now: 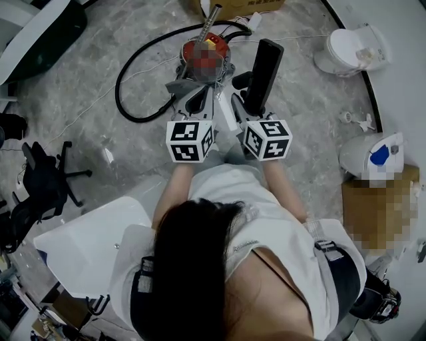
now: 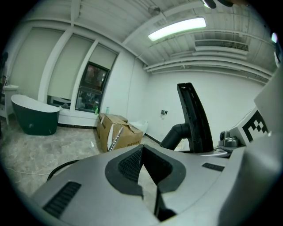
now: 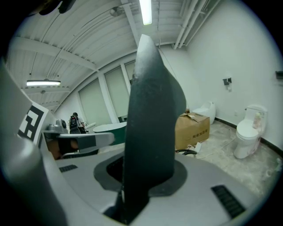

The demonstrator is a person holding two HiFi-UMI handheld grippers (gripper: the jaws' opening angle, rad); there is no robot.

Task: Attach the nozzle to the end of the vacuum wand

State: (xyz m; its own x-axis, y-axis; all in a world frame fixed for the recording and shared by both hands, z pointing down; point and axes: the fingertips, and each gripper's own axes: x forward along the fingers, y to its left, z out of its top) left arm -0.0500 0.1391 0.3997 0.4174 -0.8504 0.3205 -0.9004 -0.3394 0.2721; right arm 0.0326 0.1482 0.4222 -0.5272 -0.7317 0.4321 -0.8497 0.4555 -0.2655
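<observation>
The nozzle (image 1: 265, 66) is pinched upright between the jaws of the right gripper (image 1: 243, 100), which are closed on its flat black body. Its round neck (image 2: 175, 134) is thus left free, presumably to be fitted over the wand's end. The left gripper (image 1: 198, 100) is carried just beside it with its jaws pressed together and nothing between them. Were the wand to be steadied, those jaws would first have to be opened. The vacuum wand (image 1: 214, 14) is seen beyond both grippers, rising as a metal tube from the red vacuum body (image 1: 206, 53) towards a cardboard box (image 1: 246, 5). A black hose (image 1: 130, 86) is looped across the floor to the left. The approach is crowded by the body and the box – little room is left around the wand's tip. A toilet (image 1: 346, 50) and an office chair (image 1: 43, 180) stand well apart.
</observation>
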